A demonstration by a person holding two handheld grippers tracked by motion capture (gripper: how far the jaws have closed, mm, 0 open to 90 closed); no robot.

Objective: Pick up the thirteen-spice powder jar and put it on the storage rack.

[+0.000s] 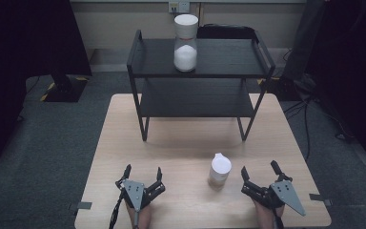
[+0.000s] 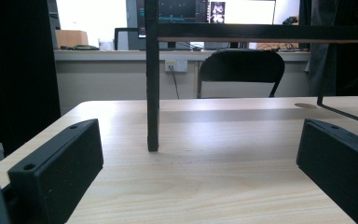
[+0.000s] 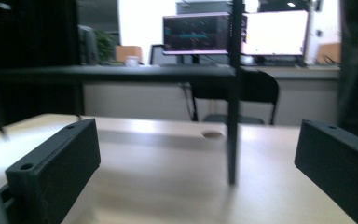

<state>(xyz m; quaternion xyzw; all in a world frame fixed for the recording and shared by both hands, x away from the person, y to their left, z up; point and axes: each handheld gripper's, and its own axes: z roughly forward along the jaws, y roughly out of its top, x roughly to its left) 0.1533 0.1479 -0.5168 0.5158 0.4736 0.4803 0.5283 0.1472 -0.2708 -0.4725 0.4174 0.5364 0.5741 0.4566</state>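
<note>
both spread wide — left hand-held gripper (image 1: pixel 143 174), right hand-held gripper (image 1: pixel 259 171) just beside the white bottle (image 1: pixel 219 169).

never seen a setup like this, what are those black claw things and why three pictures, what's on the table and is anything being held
The claws are hand-held tools: a person holds a left gripper and a right gripper, each with two black jaws. The high view looks down from above the person's side. The other two pictures come from cameras riding on each gripper, looking forward between its own jaws.

On the wooden table stands a black two-level shelf with a white-capped jar on its top level. A smaller white-lidded bottle stands near the front, closer to the right gripper.

Nothing is held: both grippers are open, resting near the table's front edge.
</note>
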